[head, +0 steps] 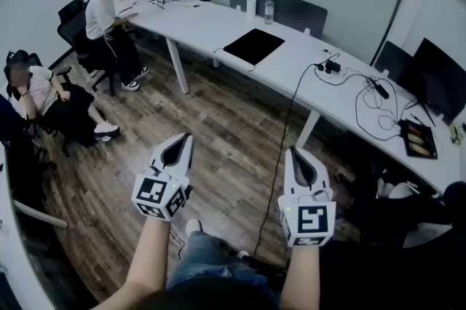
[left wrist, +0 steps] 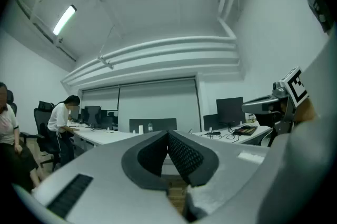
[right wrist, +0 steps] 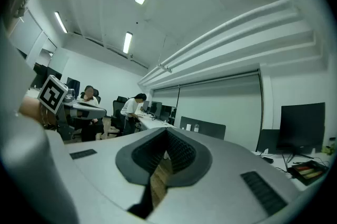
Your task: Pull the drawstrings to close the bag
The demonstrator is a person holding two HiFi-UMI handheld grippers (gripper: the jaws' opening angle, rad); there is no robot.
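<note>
Since no bag or drawstring shows in any view, I judge the task not yet begun. My left gripper (head: pixel 186 139) and right gripper (head: pixel 294 153) hang over the wooden floor (head: pixel 233 119), both pressed together on nothing. Next I must find the bag; whatever lies below my arms is cut off.

white left gripper (head: pixel 186 136) and right gripper (head: pixel 294 150) with black-and-white square markers, black cross-hatched pads (left wrist: pixel 184 154), brown wood-grain floor (head: pixel 226 126), white desk (head: pixel 211 28), black mat (head: pixel 253 45)
</note>
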